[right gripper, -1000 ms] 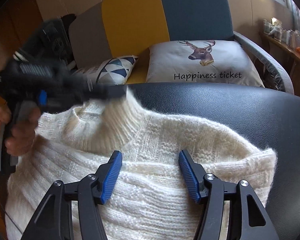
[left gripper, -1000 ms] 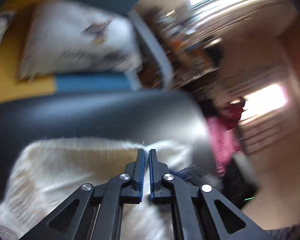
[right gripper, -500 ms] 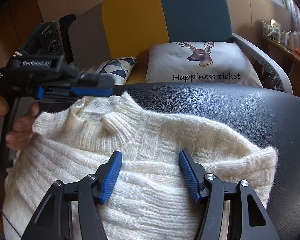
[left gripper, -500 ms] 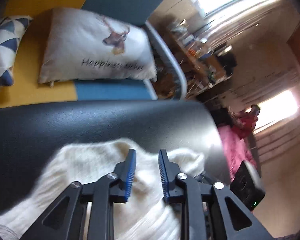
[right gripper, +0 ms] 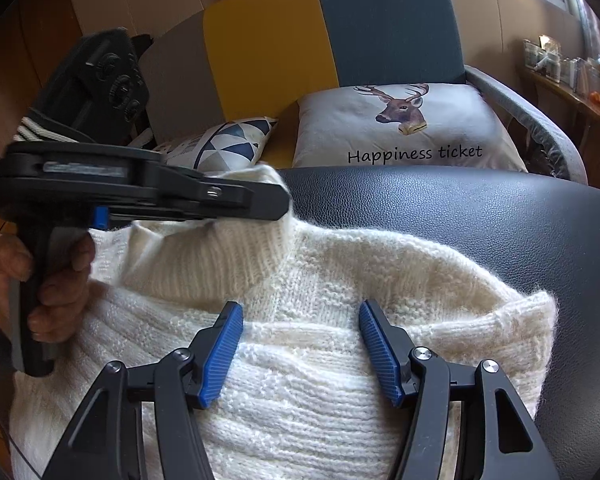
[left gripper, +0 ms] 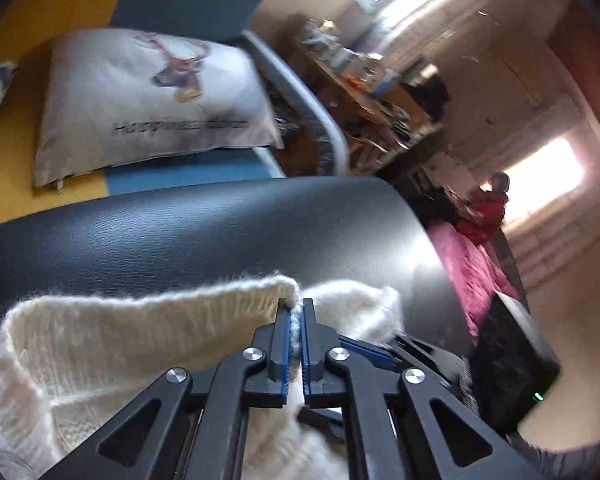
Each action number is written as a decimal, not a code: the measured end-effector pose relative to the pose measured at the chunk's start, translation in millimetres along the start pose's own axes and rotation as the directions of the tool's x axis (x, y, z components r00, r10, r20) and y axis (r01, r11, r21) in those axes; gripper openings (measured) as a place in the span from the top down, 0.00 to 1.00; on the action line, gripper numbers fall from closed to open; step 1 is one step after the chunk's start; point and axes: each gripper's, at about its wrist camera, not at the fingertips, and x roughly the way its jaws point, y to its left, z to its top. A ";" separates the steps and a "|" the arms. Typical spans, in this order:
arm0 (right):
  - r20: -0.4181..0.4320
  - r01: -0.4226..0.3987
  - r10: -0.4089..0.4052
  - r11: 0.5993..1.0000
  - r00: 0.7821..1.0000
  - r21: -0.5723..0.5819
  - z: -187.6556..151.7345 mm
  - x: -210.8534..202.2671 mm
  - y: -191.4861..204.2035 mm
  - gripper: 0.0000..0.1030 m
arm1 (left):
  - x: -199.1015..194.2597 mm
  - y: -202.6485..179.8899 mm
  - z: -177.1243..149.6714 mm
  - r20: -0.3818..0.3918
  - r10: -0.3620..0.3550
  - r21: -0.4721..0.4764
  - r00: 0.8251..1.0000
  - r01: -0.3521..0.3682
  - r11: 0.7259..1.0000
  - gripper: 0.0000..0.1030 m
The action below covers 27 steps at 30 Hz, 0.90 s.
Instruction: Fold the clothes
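Observation:
A cream knitted sweater (right gripper: 320, 320) lies folded on a black leather surface (right gripper: 480, 220), its ribbed collar lifted at the far left. My left gripper (left gripper: 296, 312) is shut on the collar's edge (left gripper: 180, 312); it also shows in the right wrist view (right gripper: 276, 200), held by a hand at the left with the collar raised. My right gripper (right gripper: 300, 340) is open, with its blue pads (right gripper: 220, 356) low over the middle of the sweater (left gripper: 80, 360) and nothing between them.
Behind the black surface stands a yellow and teal sofa (right gripper: 320, 28) with a deer cushion (right gripper: 404, 128) and a triangle-pattern cushion (right gripper: 228, 144). A cluttered shelf (left gripper: 364, 92) and a pink cloth (left gripper: 476, 268) lie to the right.
My left gripper was shut, opened half a second ago, and has now shut on the collar and lifted it. My right gripper has stayed open over the sweater.

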 end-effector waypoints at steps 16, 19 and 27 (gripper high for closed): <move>0.026 -0.095 0.093 0.992 0.995 0.081 14.5 -19.3 -1.0 0.37 | -127.7 0.8 -83.7 0.179 0.283 -0.090 0.942 -0.271 0.958 0.76; 0.054 -0.328 0.324 0.931 0.945 0.160 39.3 -20.8 7.4 0.22 | -137.7 16.0 -105.3 0.163 0.342 -0.120 0.925 -0.326 0.938 0.76; -0.154 -0.465 0.523 0.834 0.839 0.298 82.5 73.1 46.6 0.21 | -146.5 35.5 -129.7 0.161 0.375 -0.153 0.913 -0.352 0.923 0.76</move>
